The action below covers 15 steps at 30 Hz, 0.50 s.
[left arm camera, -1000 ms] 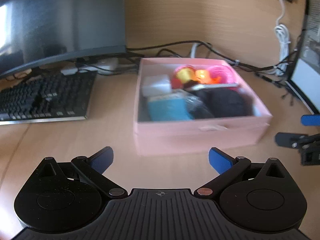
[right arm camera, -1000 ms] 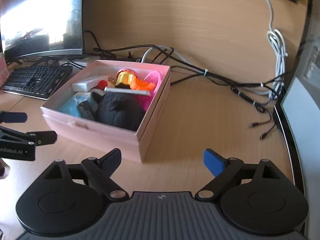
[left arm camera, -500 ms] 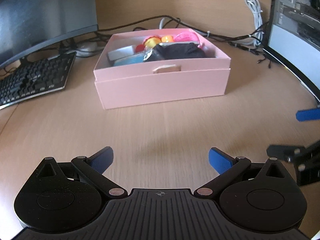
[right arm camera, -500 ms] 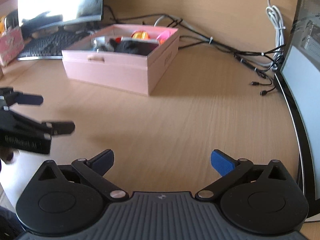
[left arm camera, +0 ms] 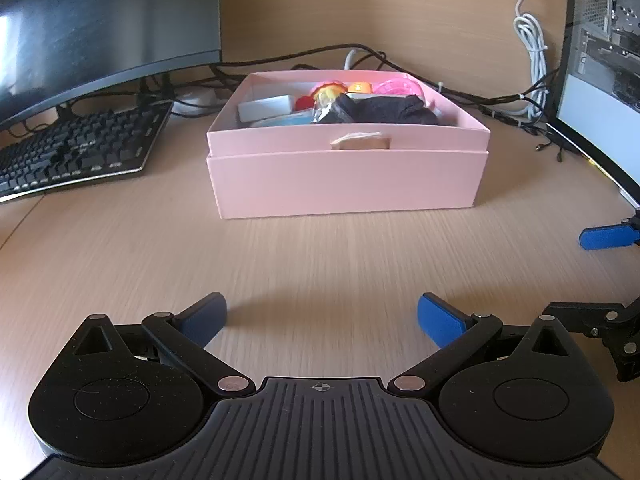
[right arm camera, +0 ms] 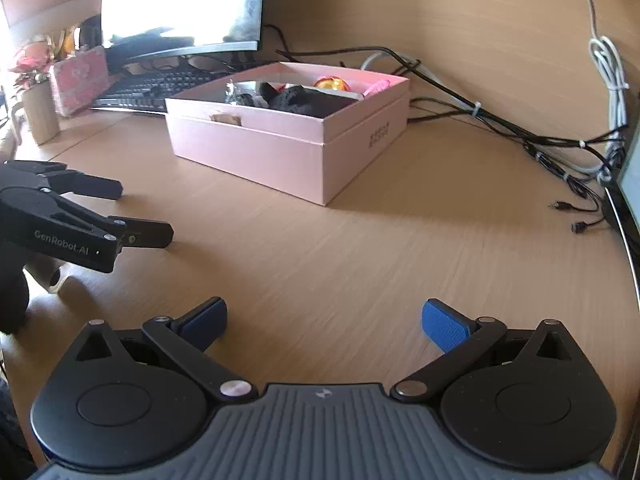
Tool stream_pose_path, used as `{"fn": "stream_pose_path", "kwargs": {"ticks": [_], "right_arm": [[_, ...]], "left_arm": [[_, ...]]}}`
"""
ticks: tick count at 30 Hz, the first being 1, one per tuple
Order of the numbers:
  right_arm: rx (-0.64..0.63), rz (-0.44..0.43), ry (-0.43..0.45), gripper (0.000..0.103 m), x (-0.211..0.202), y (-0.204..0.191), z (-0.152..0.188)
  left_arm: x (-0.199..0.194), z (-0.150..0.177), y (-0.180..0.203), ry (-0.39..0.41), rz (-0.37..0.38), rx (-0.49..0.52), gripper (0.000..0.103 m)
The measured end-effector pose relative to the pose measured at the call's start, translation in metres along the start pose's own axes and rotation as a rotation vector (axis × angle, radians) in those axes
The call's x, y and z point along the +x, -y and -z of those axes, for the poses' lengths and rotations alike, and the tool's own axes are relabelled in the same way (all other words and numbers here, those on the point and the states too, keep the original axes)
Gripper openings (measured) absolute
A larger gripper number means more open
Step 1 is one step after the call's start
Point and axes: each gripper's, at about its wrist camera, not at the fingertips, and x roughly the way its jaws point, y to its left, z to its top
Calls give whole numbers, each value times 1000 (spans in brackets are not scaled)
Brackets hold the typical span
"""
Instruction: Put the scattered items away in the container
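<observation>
A pink box [left arm camera: 344,178] stands on the wooden desk, also in the right wrist view [right arm camera: 280,152]. It holds a black cloth [left arm camera: 384,110], a white block [left arm camera: 266,107], a blue item [left arm camera: 288,121], a yellow-red toy [left arm camera: 326,94] and a pink item [left arm camera: 400,88]. My left gripper [left arm camera: 322,316] is open and empty, low over the desk, well short of the box. My right gripper [right arm camera: 324,320] is open and empty, also back from the box. The left gripper shows at the left of the right wrist view [right arm camera: 100,216].
A black keyboard [left arm camera: 76,148] and a monitor [left arm camera: 100,20] are left of the box. Cables [right arm camera: 500,128] run behind and right of it. A second screen [left arm camera: 600,128] stands at the right. A pink case [right arm camera: 78,80] and a cardboard tube [right arm camera: 38,116] are far left.
Both grippers have pulled back from over the box and dropped lower over the desk. The box now looks farther away. Both stay open and empty.
</observation>
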Motion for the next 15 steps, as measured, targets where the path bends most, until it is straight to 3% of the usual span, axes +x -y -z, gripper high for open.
{"fn": "stream_pose_path", "kwargs": {"ticks": [15], "right_arm": [[5, 4, 28, 103, 4, 2, -1]], "left_arm": [[6, -4, -2, 15, 8, -17, 103]]}}
